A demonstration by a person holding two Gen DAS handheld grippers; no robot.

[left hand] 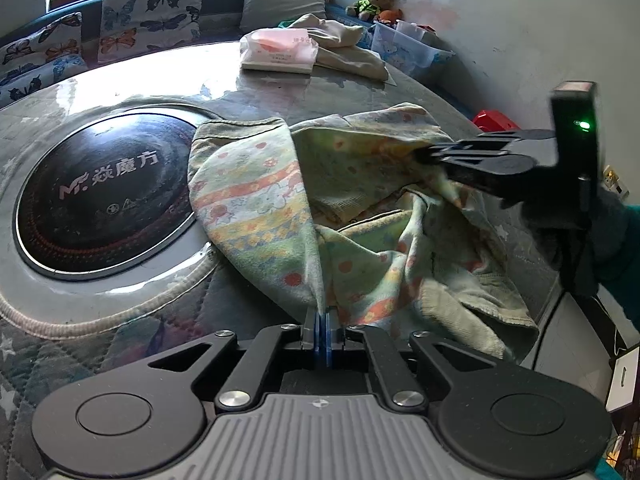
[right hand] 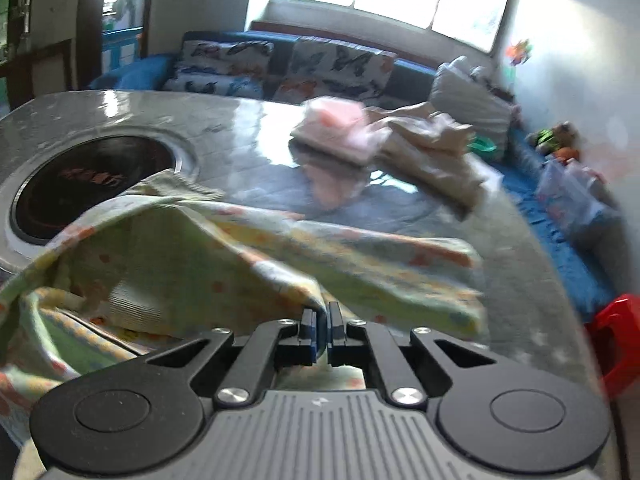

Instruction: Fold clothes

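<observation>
A round glass-topped table (left hand: 280, 92) fills a sunlit room, backed by a blue sofa with butterfly cushions (left hand: 150, 14), with a pink tissue pack (left hand: 278, 50) and a beige garment (left hand: 348, 46) at 12 o'clock and a stuffed bear (left hand: 374, 4) toward 1 o'clock. At 9 o'clock the inset black cooktop (left hand: 100, 196) reads "M" and "焱魔方", its smaller symbols unreadable. The pastel printed garment (left hand: 360, 216) lies bunched at table centre, the left gripper (left hand: 323, 320) pressed together on a gathered fold and the right gripper (right hand: 322, 320) pinching another edge, the right-wrist view blurred.
</observation>
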